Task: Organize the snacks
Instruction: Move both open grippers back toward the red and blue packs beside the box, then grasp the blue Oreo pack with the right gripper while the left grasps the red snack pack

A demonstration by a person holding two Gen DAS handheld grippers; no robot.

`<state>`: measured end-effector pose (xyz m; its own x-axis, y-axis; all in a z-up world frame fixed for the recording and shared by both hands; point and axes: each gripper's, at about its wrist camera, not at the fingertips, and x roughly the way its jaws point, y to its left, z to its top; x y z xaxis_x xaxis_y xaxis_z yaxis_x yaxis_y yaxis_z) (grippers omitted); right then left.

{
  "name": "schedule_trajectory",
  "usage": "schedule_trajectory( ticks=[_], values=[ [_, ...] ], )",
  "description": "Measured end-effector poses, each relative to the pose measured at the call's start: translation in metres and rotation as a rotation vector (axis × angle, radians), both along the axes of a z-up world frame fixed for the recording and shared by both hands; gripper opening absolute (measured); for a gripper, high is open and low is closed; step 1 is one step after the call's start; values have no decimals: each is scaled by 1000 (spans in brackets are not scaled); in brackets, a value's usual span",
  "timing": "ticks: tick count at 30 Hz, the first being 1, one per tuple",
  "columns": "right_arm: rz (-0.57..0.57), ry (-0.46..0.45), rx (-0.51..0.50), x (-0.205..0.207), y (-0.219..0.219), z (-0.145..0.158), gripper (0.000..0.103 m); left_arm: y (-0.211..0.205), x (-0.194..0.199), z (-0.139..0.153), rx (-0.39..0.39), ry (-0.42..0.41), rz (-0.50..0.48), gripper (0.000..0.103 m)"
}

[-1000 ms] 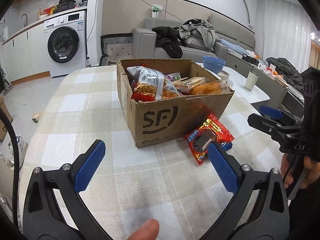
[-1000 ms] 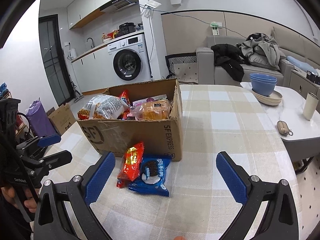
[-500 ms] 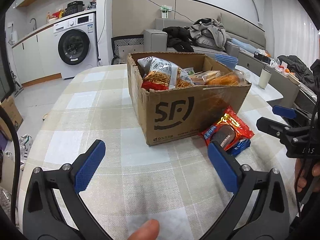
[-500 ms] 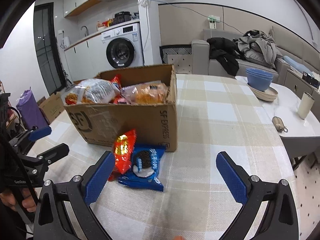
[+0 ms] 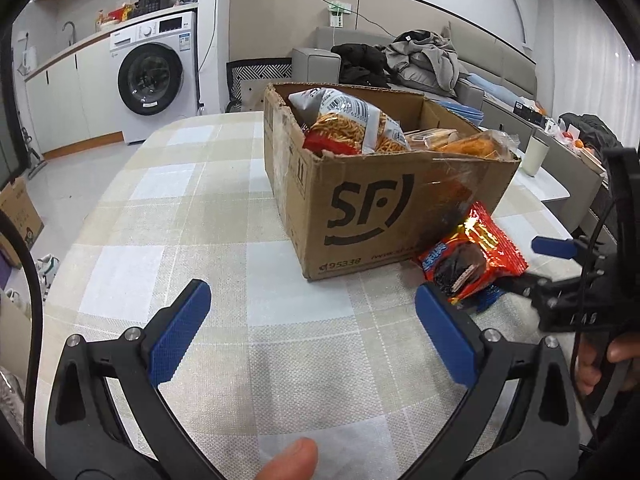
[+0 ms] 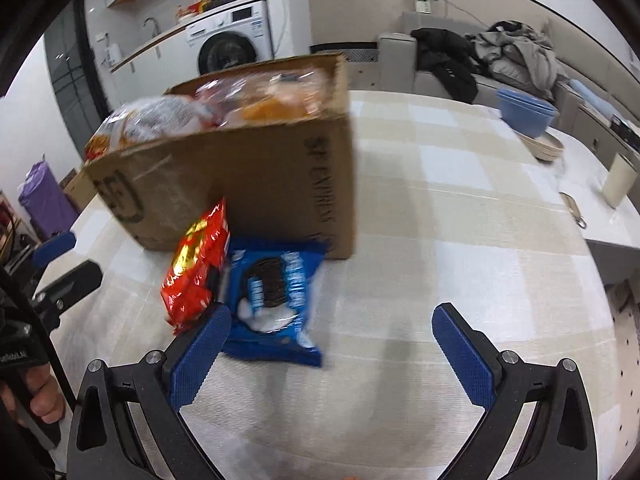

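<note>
A blue Oreo packet (image 6: 276, 300) and a red snack packet (image 6: 197, 264) lie on the checked worktop (image 6: 460, 280), against the cardboard box (image 5: 380, 208) (already full of snacks). Both the left hand-held gripper (image 5: 312, 328) and the right hand-held gripper (image 6: 332, 348) are spread apart, empty.

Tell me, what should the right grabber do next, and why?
Probably slide the right gripper a little left and forward so its open fingers straddle the blue cookie pack. That pack lies on the table outside the box, and one finger already sits at its near edge.
</note>
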<state>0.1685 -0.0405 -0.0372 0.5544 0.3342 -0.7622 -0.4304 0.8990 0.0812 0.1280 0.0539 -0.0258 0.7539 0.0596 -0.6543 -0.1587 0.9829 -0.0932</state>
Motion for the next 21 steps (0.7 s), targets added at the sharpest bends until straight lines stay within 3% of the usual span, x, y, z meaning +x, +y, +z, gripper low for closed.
schedule_trajectory(
  ticks=[4,12,21],
  values=[
    [47,11,-17,0,15,-7,103,5,6,-5,-14,10,-2,102],
    [37,57,-97,19,29,-21,103,10,10,-12,-15,24,3,102],
    [45,56,-79,21,26,-24,102,8,11,-14,-1,33,-6,102]
  ],
)
